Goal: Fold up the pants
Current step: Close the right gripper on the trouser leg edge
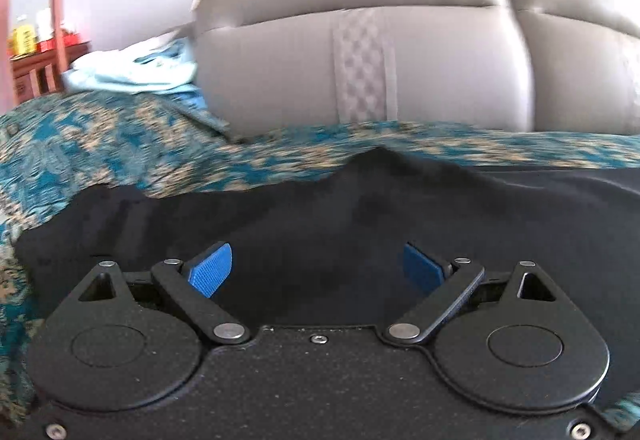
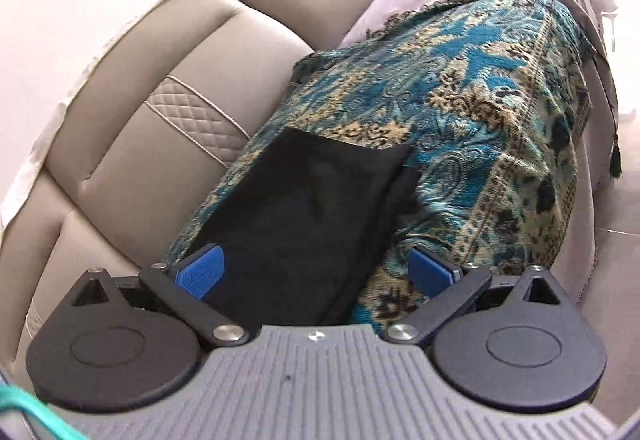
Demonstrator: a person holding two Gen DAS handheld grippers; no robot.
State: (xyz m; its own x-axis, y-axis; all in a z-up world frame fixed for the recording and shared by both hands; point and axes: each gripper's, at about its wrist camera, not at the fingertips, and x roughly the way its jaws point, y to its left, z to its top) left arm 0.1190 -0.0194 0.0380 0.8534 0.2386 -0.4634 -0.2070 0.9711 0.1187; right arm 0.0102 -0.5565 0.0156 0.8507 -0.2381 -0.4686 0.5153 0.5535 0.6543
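Task status: the black pants (image 2: pixel 304 208) lie as a flat, layered, roughly rectangular bundle on the patterned teal throw (image 2: pixel 460 112) covering the sofa seat. Judged from this shape, at least one fold is complete; whether a further fold is intended cannot be told.

Left tool (image 1: pixel 318 270): pads spread wide, directly above the dark cloth, gripping nothing. Contact with the fabric cannot be confirmed.

Right tool (image 2: pixel 316 272): pads spread wide, straddling the near edge of the bundle, not closed on it.

Beyond: the grey sofa backrest (image 1: pixel 400 60).
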